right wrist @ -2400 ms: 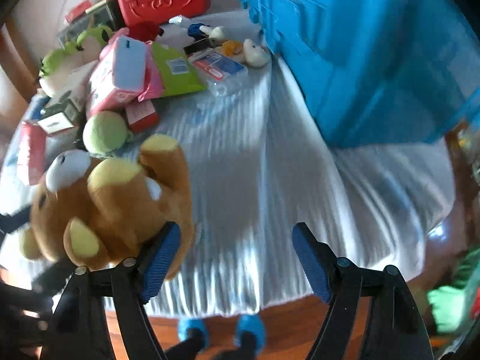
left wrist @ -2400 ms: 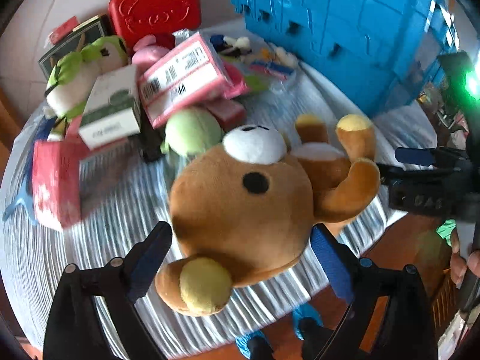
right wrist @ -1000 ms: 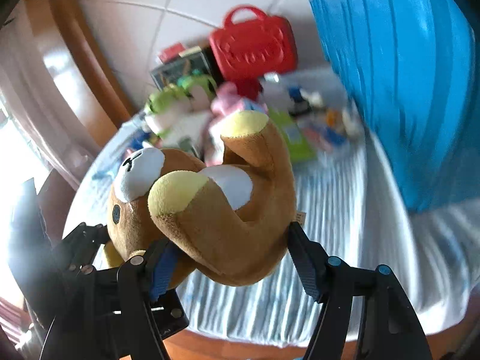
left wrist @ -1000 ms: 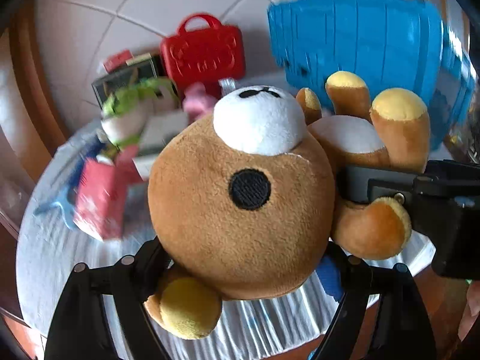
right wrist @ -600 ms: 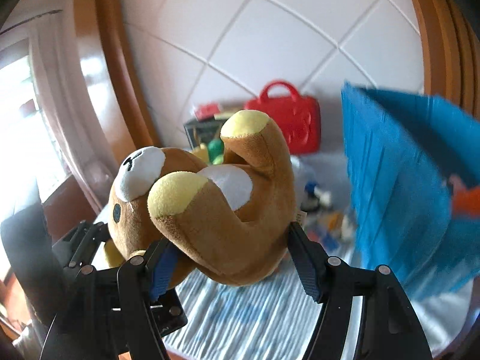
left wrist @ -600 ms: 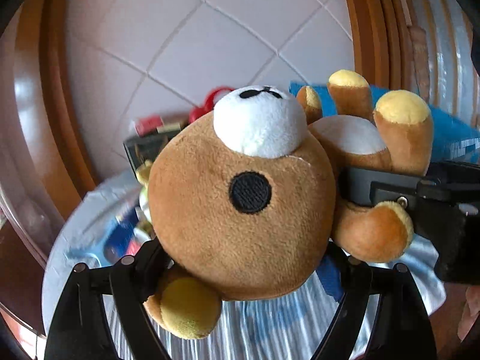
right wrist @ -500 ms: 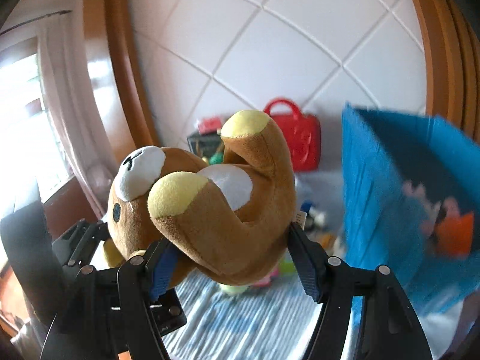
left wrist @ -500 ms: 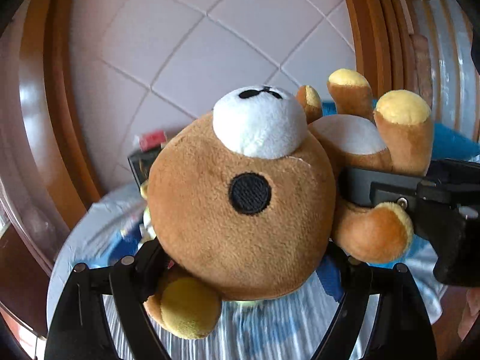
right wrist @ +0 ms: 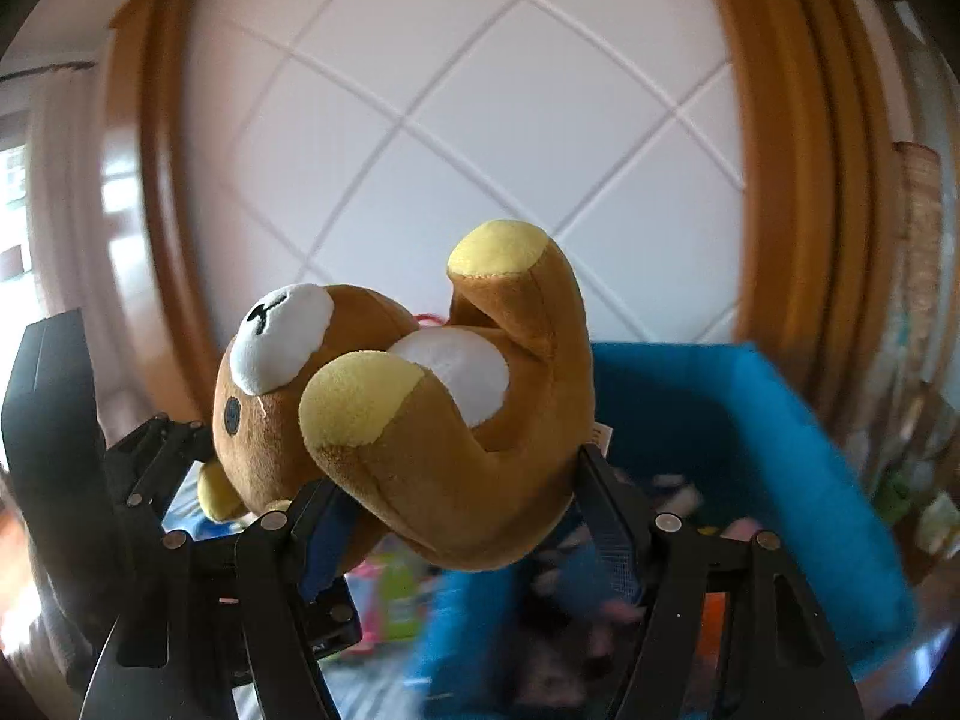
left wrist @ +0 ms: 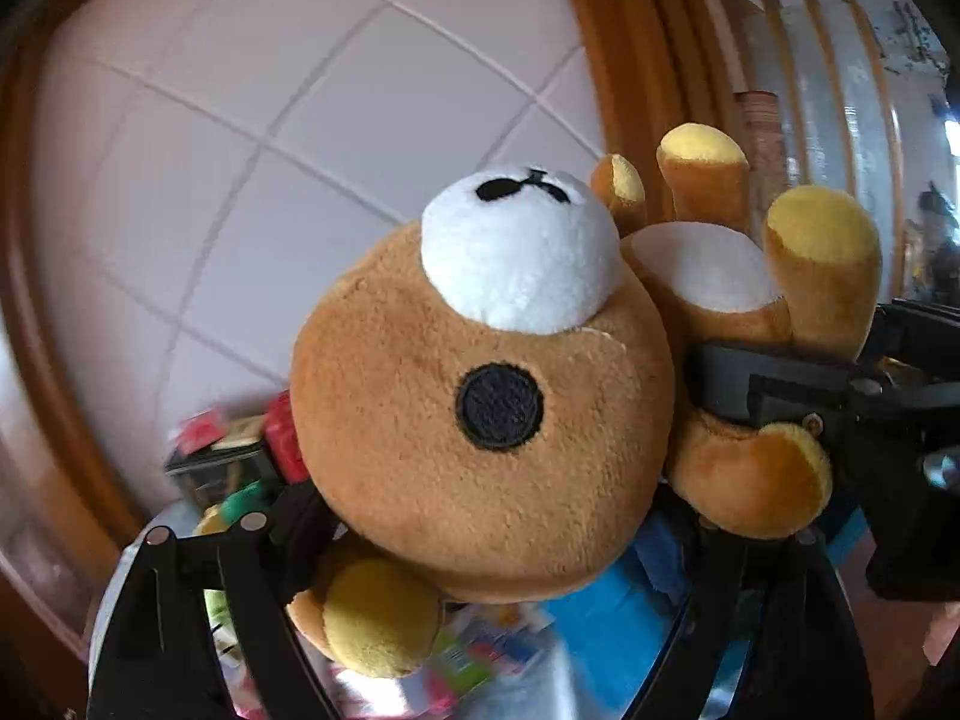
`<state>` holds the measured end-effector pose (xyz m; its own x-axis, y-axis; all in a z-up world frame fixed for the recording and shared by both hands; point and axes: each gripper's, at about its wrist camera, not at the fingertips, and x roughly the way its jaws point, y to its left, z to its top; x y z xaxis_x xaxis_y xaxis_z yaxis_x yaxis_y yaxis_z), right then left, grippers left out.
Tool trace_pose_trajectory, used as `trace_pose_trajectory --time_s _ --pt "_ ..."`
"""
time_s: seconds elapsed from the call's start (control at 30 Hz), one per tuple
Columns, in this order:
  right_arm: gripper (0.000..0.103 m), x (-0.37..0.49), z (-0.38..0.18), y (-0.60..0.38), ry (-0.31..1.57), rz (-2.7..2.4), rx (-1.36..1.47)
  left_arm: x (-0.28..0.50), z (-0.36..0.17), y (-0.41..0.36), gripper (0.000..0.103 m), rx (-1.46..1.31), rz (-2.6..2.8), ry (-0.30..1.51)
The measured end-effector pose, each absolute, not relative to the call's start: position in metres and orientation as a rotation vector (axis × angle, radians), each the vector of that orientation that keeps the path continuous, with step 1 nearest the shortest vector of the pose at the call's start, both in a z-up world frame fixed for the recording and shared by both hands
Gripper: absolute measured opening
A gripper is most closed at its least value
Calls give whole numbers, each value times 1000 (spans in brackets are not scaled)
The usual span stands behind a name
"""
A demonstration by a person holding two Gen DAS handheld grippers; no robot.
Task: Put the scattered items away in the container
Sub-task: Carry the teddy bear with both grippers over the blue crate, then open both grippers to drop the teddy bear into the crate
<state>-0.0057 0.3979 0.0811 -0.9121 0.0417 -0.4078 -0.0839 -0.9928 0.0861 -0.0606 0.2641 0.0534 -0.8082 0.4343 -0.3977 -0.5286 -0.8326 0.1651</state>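
Both-handed, the brown teddy bear [left wrist: 480,396] hangs in the air: the left gripper [left wrist: 486,516] is clamped on its head, the right gripper [right wrist: 456,492] on its rump and legs, each set of jaws spread only as wide as the plush. To do this carry well, I would keep both grips firm and level, bring the bear over the blue bin [right wrist: 780,420], lower it past the rim, then let go together. Only the right wrist view shows the bin's open mouth with toys already inside; the left view shows the leftover clutter [left wrist: 240,468] on the table.
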Motion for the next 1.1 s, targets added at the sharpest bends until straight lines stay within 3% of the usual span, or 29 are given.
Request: trace_pose_trajectory --time_s 0.23,0.43,0.77,0.87,1.1 --pt "69 -75 87 537 123 2901 -797 -138 48 417 85 -691 2466 310" --pt "69 -159 28 643 197 2817 -1122 -211 -21 513 85 -1066 2383 314" --pt "64 -215 -102 690 302 2678 -1517 -253 -151 556 84 -1513 2197 476" --pt "61 -223 -137 689 255 2582 -1656 -242 -175 571 87 -1476 2200 700" --pt "61 -221 -158 718 500 2505 -1719 -228 -182 577 92 -1423 2217 771"
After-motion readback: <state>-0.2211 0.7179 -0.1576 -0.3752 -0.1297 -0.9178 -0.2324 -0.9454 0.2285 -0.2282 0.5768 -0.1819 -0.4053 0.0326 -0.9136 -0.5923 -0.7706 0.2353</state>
